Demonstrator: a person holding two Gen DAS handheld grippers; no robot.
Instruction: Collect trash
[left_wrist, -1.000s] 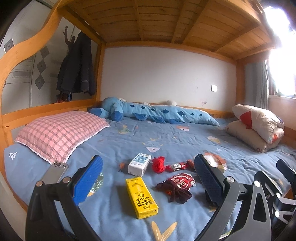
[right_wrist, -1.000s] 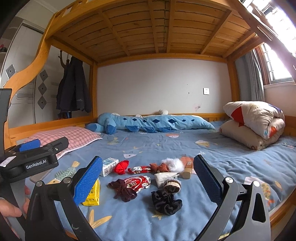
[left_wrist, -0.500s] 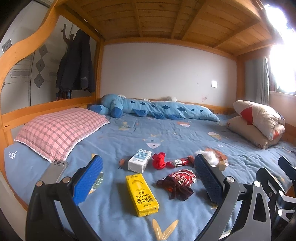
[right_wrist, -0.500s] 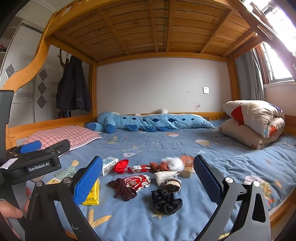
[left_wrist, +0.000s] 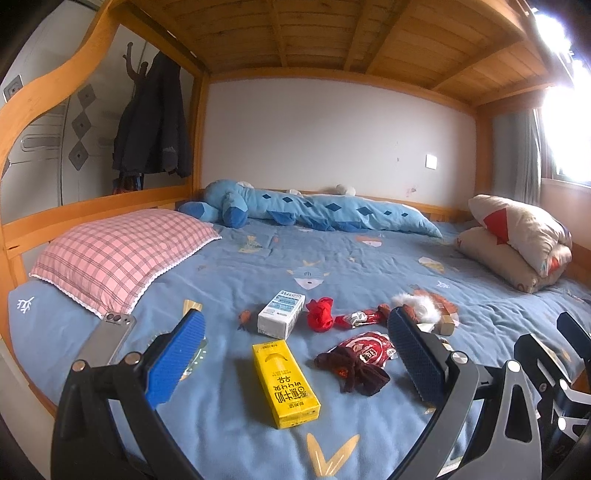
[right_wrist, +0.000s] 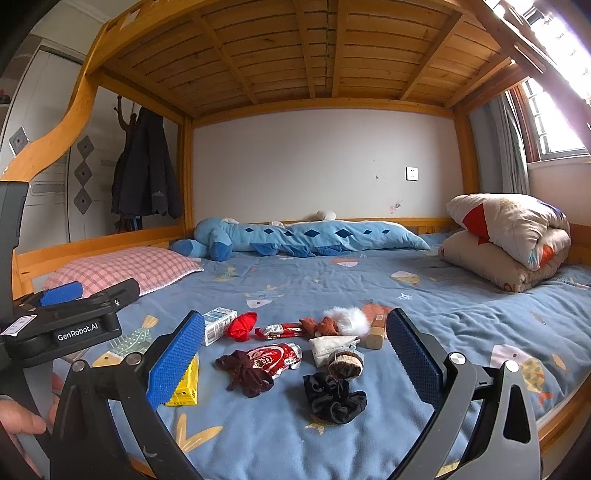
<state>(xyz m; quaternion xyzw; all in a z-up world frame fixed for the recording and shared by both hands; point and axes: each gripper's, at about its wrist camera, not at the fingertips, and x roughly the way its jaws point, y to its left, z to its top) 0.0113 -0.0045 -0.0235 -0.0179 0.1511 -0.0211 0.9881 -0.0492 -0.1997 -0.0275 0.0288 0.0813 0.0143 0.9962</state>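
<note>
Litter lies on the blue bedspread (left_wrist: 369, 269). A yellow drink carton (left_wrist: 285, 384) lies flat between my left gripper's (left_wrist: 295, 354) open fingers, with a white carton (left_wrist: 281, 319) and a red crumpled wrapper (left_wrist: 320, 314) beyond it. A red snack bag (left_wrist: 365, 349) sits under a dark red sock (left_wrist: 354, 371). My right gripper (right_wrist: 295, 356) is open above the red snack bag (right_wrist: 275, 356), a black sock (right_wrist: 334, 397), a brown-cuffed sock (right_wrist: 341, 360) and a red candy wrapper (right_wrist: 279, 329). Both grippers hold nothing.
A pink checked pillow (left_wrist: 122, 251) and a phone (left_wrist: 107, 338) lie at the left. A long blue plush (left_wrist: 310, 210) lines the back wall, and a folded quilt (left_wrist: 521, 240) sits at the right. A white fluffy item (right_wrist: 347, 319) and a wooden block (right_wrist: 376, 332) lie nearby.
The left wrist view has shifted slightly, so the items sit a little lower and closer. Both grippers stay open and nothing on the bed has moved.
</note>
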